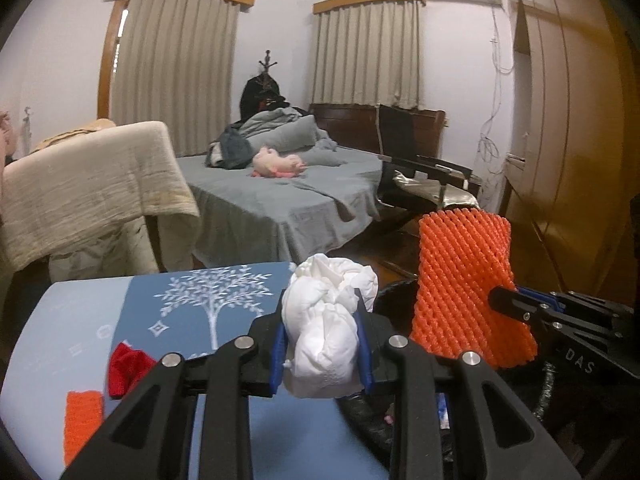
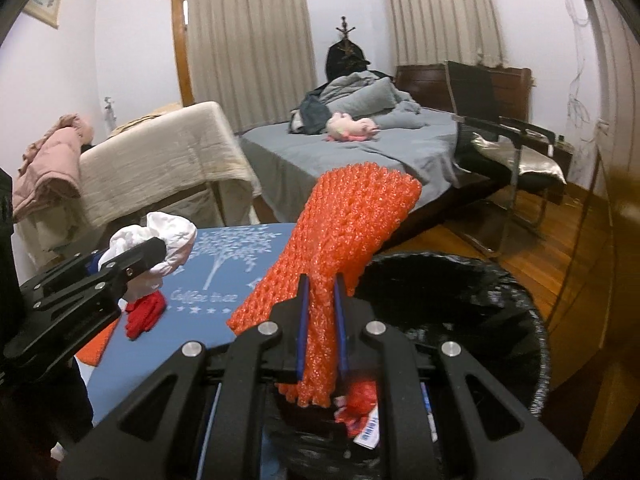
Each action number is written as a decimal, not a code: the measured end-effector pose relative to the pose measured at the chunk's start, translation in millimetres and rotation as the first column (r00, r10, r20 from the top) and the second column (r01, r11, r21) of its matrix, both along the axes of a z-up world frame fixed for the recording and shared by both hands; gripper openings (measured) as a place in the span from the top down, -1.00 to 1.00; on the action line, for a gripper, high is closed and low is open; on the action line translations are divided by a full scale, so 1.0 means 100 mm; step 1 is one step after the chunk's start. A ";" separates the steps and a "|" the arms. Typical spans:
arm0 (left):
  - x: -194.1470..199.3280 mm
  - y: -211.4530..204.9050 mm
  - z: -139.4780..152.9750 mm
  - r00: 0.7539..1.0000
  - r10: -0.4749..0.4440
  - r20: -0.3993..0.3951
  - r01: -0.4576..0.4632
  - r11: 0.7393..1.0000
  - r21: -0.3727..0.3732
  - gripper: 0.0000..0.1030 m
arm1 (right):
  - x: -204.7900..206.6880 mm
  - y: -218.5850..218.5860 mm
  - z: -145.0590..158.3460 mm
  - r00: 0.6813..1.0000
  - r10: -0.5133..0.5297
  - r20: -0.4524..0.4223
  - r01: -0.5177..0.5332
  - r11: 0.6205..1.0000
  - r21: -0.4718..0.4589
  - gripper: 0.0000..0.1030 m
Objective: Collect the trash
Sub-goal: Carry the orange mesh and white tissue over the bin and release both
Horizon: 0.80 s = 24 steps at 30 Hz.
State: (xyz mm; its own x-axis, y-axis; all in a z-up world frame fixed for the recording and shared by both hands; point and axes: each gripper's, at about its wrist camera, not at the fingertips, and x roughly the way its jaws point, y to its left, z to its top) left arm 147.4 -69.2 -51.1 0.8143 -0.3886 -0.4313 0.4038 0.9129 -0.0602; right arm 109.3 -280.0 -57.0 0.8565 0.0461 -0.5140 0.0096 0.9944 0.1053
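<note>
My left gripper point(image 1: 322, 344) is shut on a crumpled white tissue wad point(image 1: 326, 320) and holds it above the right edge of the blue table point(image 1: 168, 312). My right gripper point(image 2: 320, 320) is shut on an orange foam net sleeve point(image 2: 348, 236) and holds it over the near rim of a bin lined with a black bag point(image 2: 460, 312). The sleeve point(image 1: 464, 280) and the right gripper point(image 1: 520, 308) also show in the left wrist view. The left gripper point(image 2: 132, 264) with the tissue point(image 2: 168, 240) shows in the right wrist view. A red scrap point(image 2: 146, 314) and another orange net piece point(image 1: 82, 412) lie on the table.
The bin holds red and white wrappers point(image 2: 362, 412). Behind the table stand a chair draped with a beige cloth point(image 1: 92, 188), a bed with grey sheets point(image 1: 288, 196) and a black armchair point(image 2: 504, 140). A wooden wardrobe point(image 1: 572, 120) runs along the right.
</note>
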 end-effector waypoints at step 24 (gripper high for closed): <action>0.23 -1.24 -0.39 0.977 -0.197 -0.076 0.201 0.979 0.039 0.45 | -0.09 -1.04 -0.41 0.977 -0.200 -0.080 0.196 0.979 -0.060 0.77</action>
